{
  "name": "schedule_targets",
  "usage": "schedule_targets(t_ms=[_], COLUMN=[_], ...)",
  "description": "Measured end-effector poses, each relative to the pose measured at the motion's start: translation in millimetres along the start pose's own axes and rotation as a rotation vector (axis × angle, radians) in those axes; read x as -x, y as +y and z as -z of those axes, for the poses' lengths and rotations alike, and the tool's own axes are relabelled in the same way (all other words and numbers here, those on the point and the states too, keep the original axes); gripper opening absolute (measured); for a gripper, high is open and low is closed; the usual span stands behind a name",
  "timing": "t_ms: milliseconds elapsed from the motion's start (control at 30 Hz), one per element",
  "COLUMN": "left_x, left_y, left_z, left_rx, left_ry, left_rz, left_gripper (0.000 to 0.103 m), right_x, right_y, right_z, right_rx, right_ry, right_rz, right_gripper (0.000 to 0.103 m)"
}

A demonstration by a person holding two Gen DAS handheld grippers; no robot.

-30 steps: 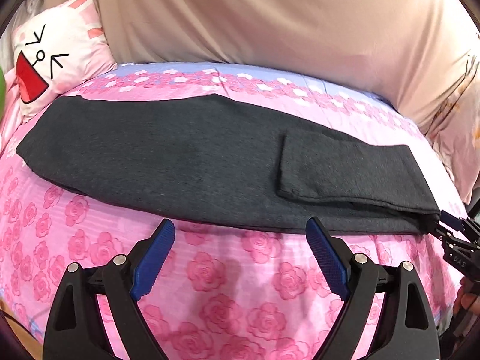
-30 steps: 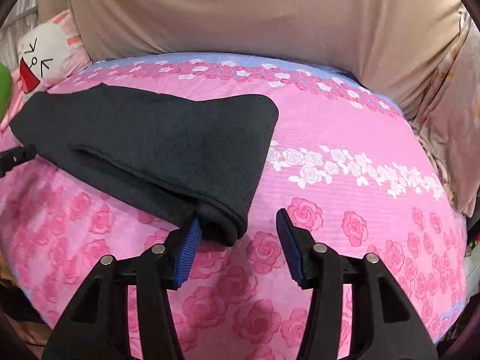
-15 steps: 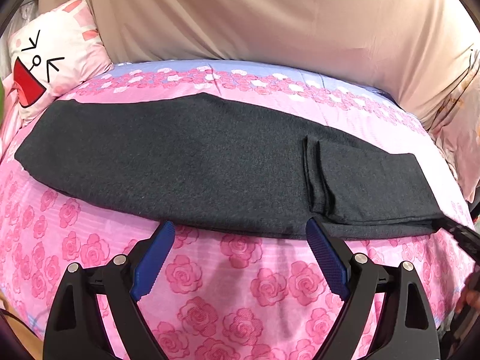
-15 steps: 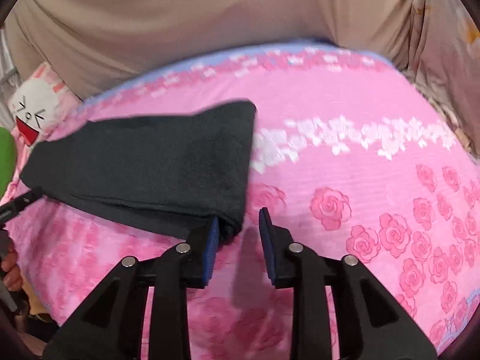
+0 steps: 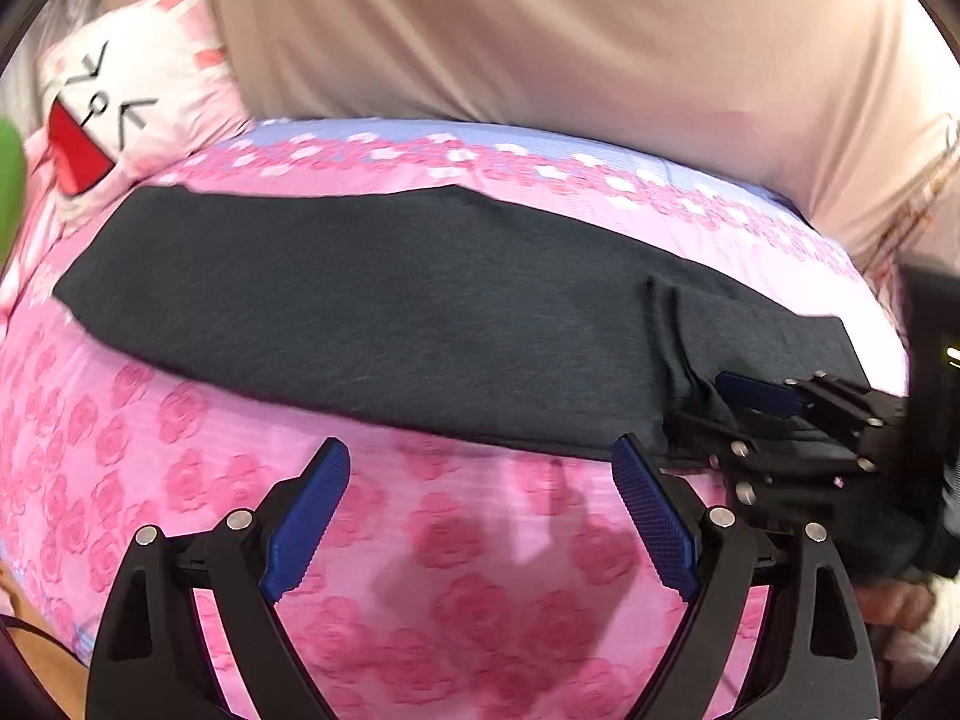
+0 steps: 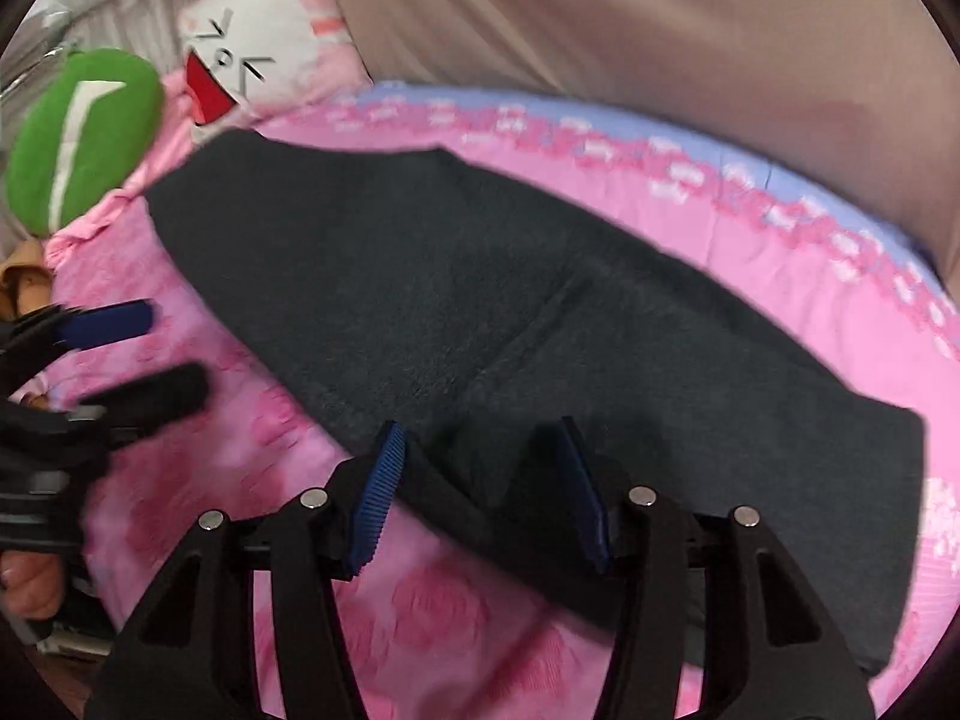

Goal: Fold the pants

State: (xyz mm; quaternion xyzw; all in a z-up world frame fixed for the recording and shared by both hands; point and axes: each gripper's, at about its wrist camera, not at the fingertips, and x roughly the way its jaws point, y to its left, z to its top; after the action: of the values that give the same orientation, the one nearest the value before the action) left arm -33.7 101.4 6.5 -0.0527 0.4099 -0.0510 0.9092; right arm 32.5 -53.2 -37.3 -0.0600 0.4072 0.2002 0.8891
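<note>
1. The pants (image 5: 372, 312), dark grey and already doubled into one long band, are laid flat across the pink rose-printed bedspread (image 5: 456, 576), running from the far left near the pillows to the near right edge of the bed.
2. A folded-over flap of the same fabric is seen on top of the band toward its right end, its edge marked by a crease in the left wrist view; in the right wrist view it shows as a faint diagonal line.
3. The right gripper (image 6: 480, 486) is placed over the near edge of the pants at that right end. Its jaws are opening, with the dark cloth lying between and under the blue pads (image 6: 378, 492); the pads are not pressed on it.
4. In the left wrist view the same tool is seen coming in from the right, its fingers resting on or just above the cloth at the flap; which of the two cannot be told.
5. The left gripper (image 5: 480, 516) is held wide apart over bare bedspread, just short of the near edge of the pants, with nothing between its pads.
6. Part of a hand (image 6: 30, 588) gripping the left tool is seen at the left border of the right wrist view.
7. Beyond the pants, a white cartoon-face pillow (image 5: 114, 114) and a green leaf-shaped cushion (image 6: 78, 132) are found at the far left corner.
8. A beige curtain (image 5: 540, 30) is hung behind the bed.
</note>
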Motion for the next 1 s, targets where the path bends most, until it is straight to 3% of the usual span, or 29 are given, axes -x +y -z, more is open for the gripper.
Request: schedule_targets(t_ms=[67,133,233,333,400,433,500,567,667,833,1000], left_x=[-1,-2,1,6,8,8,6,5,1,-7,-31], left_y=[11,18,26,32,32,32,32,33,34,12,-30], left_z=[-1,-2,-4,-8,-10,-10,-11,-10,-10,-22,-43], left_rx=[0.027,0.038,0.042,0.047,0.045,0.042,0.040,0.039,0.039,0.025,-0.001], left_ry=[0.000,0.003,-0.008,-0.027,-0.037,-0.038,-0.029,-0.020,-0.011,0.000,0.021], left_rz=[0.005,0.010,0.024,0.048,0.057,0.059,0.057,0.057,0.059,0.114,0.203], left_gripper=[0.087,0.087,0.087,0.087,0.087,0.087,0.087,0.087,0.087,0.087,0.086], right_x=[-5,0,22,33,15,-4,-31,-15,41,112,136], right_y=[-8,-29,-48,-34,-10,3,15,5,-28,-89,-134], right_z=[-6,-9,-20,-42,-52,-52,-44,-34,-25,21,64], right_rx=[-0.053,-0.169,-0.304,-0.306,-0.246,-0.199,-0.155,-0.198,-0.247,-0.333,-0.475], right_ry=[-0.011,-0.025,-0.110,-0.166,-0.131,-0.086,0.001,-0.035,-0.151,-0.199,-0.211], right_rz=[0.012,-0.031,-0.137,-0.237,-0.258,-0.246,-0.197,-0.231,-0.134,0.147,0.206], right_gripper=[0.025,0.012,0.012,0.012,0.014,0.020,0.023,0.023,0.037,0.042,0.049])
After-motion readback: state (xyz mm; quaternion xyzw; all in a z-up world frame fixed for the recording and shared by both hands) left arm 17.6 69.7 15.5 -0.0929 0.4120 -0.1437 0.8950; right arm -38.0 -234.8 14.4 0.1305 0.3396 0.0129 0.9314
